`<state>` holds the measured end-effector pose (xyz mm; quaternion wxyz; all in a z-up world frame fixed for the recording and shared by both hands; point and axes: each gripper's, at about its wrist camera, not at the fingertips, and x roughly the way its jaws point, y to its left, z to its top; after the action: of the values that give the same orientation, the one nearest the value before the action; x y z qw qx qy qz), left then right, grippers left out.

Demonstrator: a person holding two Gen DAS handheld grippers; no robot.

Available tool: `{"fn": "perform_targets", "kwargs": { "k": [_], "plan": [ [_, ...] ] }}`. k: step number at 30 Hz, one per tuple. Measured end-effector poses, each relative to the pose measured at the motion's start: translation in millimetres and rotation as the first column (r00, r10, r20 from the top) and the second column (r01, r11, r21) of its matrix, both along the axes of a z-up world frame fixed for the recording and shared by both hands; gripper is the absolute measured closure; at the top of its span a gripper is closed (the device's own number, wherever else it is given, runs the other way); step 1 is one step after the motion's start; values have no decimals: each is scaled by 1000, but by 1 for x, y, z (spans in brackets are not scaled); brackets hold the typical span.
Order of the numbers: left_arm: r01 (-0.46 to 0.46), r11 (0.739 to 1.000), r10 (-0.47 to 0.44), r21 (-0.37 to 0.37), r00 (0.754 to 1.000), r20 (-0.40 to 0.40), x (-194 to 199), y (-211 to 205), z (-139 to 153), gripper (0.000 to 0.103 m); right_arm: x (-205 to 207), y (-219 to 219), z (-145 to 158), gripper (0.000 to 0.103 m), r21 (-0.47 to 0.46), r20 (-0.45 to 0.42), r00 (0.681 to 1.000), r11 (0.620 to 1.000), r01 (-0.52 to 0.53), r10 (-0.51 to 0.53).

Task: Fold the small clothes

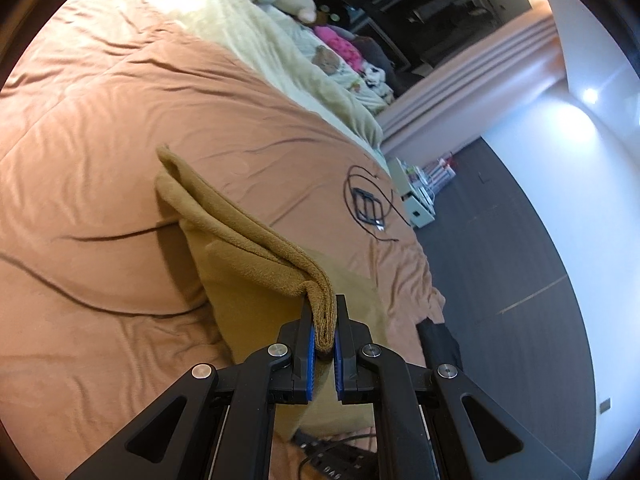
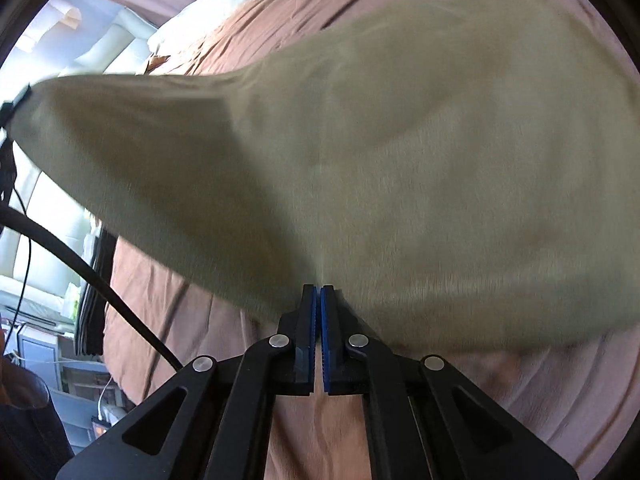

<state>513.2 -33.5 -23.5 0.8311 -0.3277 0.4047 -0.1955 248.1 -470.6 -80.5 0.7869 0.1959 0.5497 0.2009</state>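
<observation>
A tan fleece garment (image 1: 256,256) hangs lifted above the brown bedspread (image 1: 100,120). My left gripper (image 1: 325,312) is shut on a bunched fold of its edge, and the cloth runs away from the jaws as a raised ridge. In the right wrist view the same garment (image 2: 400,160) spreads wide and blurred across the frame. My right gripper (image 2: 319,292) is shut on its near edge, blue pads pressed together with the cloth pinched at their tips. At the far left of that view a stretched corner of the cloth meets a dark object, too small to identify.
A black cable with a small frame-like device (image 1: 370,204) lies on the bedspread near its far edge. Stuffed toys and clothes (image 1: 340,48) sit beyond a pale blanket (image 1: 280,60). Dark floor (image 1: 500,260) lies right of the bed. A black cord (image 2: 80,264) crosses the left side.
</observation>
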Motion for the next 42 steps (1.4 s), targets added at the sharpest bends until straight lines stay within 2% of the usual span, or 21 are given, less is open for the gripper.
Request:
{"fn": "perform_targets", "kwargs": {
  "k": [6, 14, 21, 22, 23, 24, 25, 26, 35, 42],
  "plan": [
    [64, 998, -64, 22, 998, 18, 7, -34, 12, 96, -2, -14, 6, 103, 68, -19, 1000, 998, -2, 4],
    [160, 986, -162, 53, 986, 39, 16, -91, 29, 96, -13, -68, 47, 103, 46, 70, 996, 998, 42, -45],
    [252, 964, -256, 80, 966, 38, 15, -146, 30, 96, -26, -109, 67, 101, 5, 106, 991, 996, 87, -87],
    [264, 961, -268, 83, 963, 37, 15, -153, 29, 96, -28, -117, 68, 94, 0, 109, 990, 996, 95, -94],
    [276, 957, -280, 87, 959, 34, 15, -161, 28, 96, -29, -123, 69, 76, -2, 110, 989, 995, 100, -99],
    [287, 954, -291, 90, 956, 32, 14, -168, 27, 96, -29, -126, 69, 63, -5, 114, 988, 994, 105, -104],
    [303, 948, -307, 96, 951, 27, 14, -178, 25, 96, -35, -130, 70, 45, -9, 125, 986, 994, 113, -111],
    [314, 944, -318, 101, 948, 24, 13, -184, 23, 96, -39, -137, 72, 42, -11, 143, 982, 992, 124, -121],
    [435, 890, -434, 134, 900, -33, 5, -248, -4, 96, -70, -172, 70, 42, -2, 156, 971, 984, 181, -178],
    [505, 851, -496, 145, 863, -95, -4, -283, -29, 94, -90, -185, 74, 42, 9, 164, 962, 975, 222, -220]
  ]
}}
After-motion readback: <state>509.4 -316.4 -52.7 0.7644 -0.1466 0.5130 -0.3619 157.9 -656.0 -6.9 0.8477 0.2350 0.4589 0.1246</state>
